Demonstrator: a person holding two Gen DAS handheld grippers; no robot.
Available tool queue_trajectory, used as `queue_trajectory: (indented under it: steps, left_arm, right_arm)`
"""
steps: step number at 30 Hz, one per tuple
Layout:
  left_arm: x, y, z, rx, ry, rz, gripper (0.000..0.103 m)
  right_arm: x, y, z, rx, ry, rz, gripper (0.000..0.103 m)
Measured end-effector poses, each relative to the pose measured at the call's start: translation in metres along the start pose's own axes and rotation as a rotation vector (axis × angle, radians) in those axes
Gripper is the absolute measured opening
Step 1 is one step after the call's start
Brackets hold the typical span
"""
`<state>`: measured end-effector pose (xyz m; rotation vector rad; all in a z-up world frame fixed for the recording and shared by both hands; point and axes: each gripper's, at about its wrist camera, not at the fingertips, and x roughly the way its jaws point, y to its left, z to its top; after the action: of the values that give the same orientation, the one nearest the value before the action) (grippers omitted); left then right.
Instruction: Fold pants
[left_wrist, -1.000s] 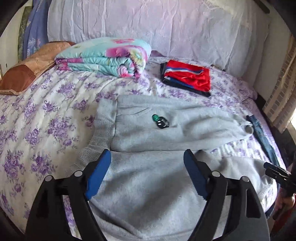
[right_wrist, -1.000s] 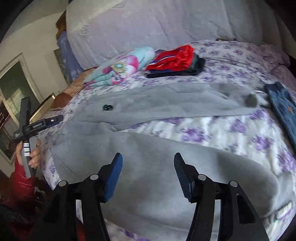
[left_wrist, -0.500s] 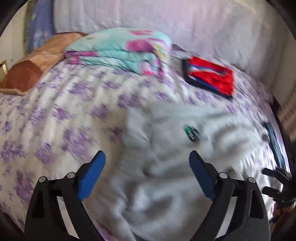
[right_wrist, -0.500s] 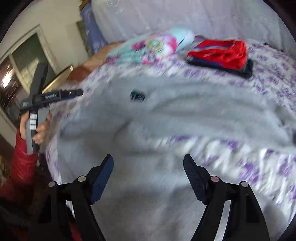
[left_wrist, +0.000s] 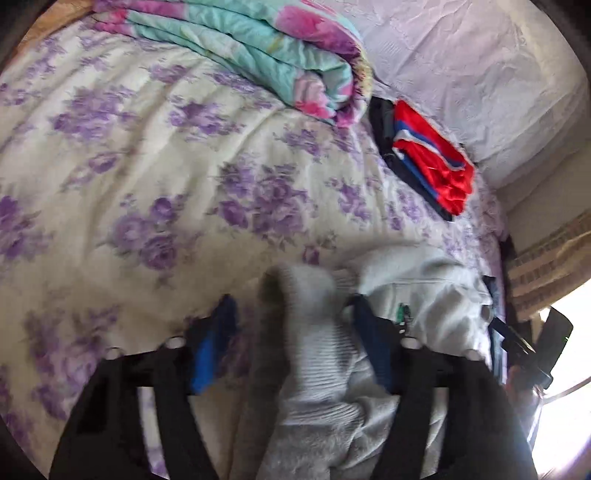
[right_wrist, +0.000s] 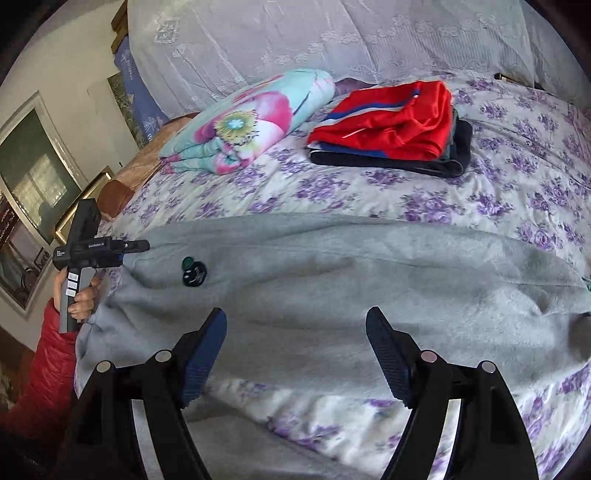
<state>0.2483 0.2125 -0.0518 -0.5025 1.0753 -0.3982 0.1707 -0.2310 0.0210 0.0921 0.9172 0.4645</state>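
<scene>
Both grippers open — left gripper (left_wrist: 291, 332) straddling grey pants (right_wrist: 332, 273) waistband, right gripper (right_wrist: 295, 347) above

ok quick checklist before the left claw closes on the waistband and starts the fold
1. Left claw open around the ribbed waistband: ok, fabric bunched between its fingers.
2. Waistband gripped: not ok, the fingers stand apart.
3. Right claw open and empty: ok, above the grey pants.
4. Pants flat: not ok, bunched at the waistband; the leg ends are out of view.
5. Folded red clothes and floral blanket apart from the pants: ok.
6. One layer or both between the left fingers: cannot tell.
</scene>
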Motion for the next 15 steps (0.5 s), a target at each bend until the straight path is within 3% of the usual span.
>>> queue_trajectory:
  steps: [5, 12, 15]
  left_arm:
    - [0.01, -0.003, -0.003, 0.054, -0.02, -0.018, 0.041]
    - [0.008, 0.006, -0.003, 0.042, -0.032, -0.059, 0.037]
    - [0.01, 0.011, -0.002, 0.024, -0.027, -0.079, 0.037]
  right_arm:
    - [0.013, -0.02, 0.022, -0.099, 0.006, -0.061, 0.079]
    - [0.044, -0.034, 0.052, -0.451, 0.03, -0.213, 0.079]
    - [0.056, -0.049, 0.075, -0.433, 0.061, -0.168, 0.079]
